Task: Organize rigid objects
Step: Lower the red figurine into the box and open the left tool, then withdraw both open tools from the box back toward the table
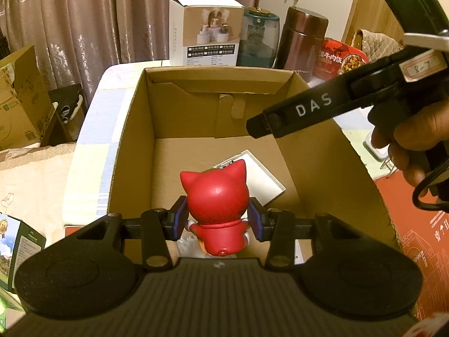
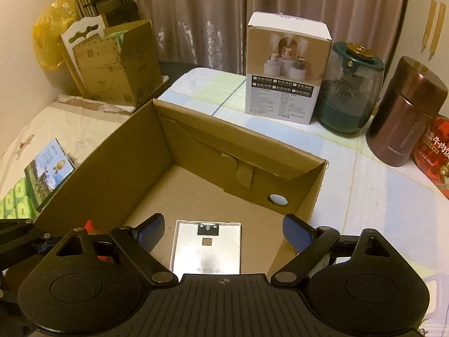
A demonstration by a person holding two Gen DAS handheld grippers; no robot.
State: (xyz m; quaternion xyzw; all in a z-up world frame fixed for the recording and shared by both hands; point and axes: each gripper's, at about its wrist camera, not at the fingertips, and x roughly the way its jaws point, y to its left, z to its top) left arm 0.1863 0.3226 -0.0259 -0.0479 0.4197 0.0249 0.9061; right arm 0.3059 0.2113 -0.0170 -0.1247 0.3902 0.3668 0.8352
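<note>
Now left gripper (image 1: 217, 220) pinching red cat toy (image 1: 214, 196) over cardboard box (image 1: 132, 129); right gripper (image 2: 221, 231) spread, empty. Lower toy beside white flat case (image 2: 207, 245), release gently, upright.

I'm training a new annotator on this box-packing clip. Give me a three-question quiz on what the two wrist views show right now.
1. True or false: the left claw is shut on the red cat figurine.
2. What lies flat on the floor of the cardboard box? A) a brown flask B) a white flat panel C) a green carton
3. Fill in: the right claw stands ____ over the box, holding nothing.

Key
1. True: its blue pads press both sides of the figurine.
2. B: the white flat panel.
3. open
</note>
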